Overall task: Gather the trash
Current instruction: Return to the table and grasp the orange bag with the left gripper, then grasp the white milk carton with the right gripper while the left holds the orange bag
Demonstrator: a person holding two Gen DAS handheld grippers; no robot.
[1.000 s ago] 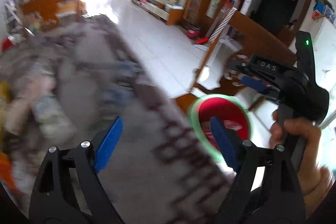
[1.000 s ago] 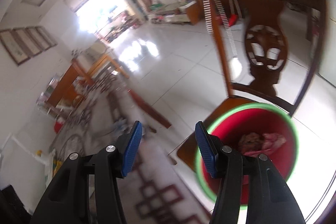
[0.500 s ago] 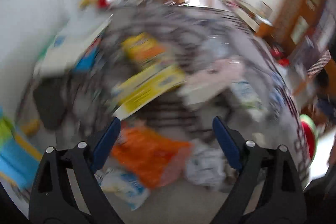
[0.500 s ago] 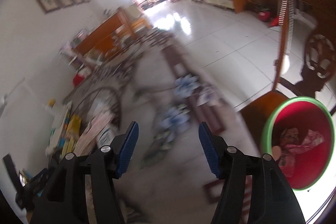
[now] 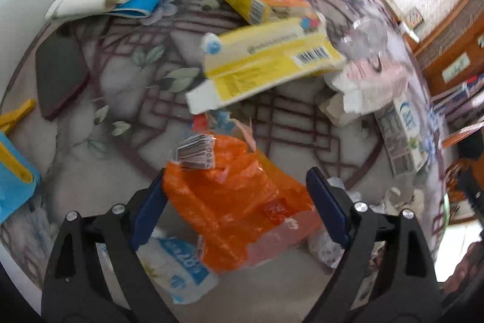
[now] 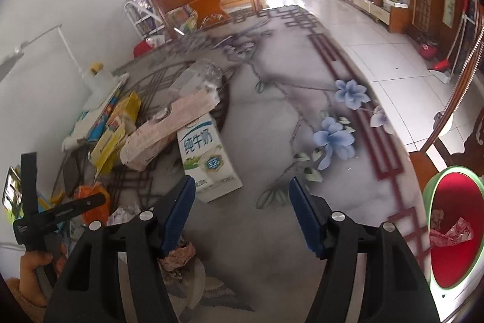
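Trash is piled on a glass-topped table with a flower pattern [image 6: 302,232]. My left gripper [image 5: 236,191] is open and points down at a crumpled orange plastic bag [image 5: 236,202], which lies between its blue pads without being pinched. A white and blue wrapper [image 5: 178,262] lies just below the bag. My right gripper [image 6: 242,189] hangs over bare tabletop, its jaws opening with nothing between them. A milk carton [image 6: 205,153] lies just beyond its left finger. At the right stands a red bin with a green rim [image 6: 447,232], with scraps inside.
Yellow boxes [image 5: 266,62], a pink carton [image 5: 372,80], crumpled paper [image 5: 326,244] and a dark pad [image 5: 59,71] lie around the bag. A brownish paper wad [image 6: 178,256] sits by the right gripper's left finger. A wooden chair [image 6: 435,141] stands beside the bin.
Both views swung away from the red bin toward the trash pile. The left gripper came down over the orange bag. The right jaws stand wider than before.
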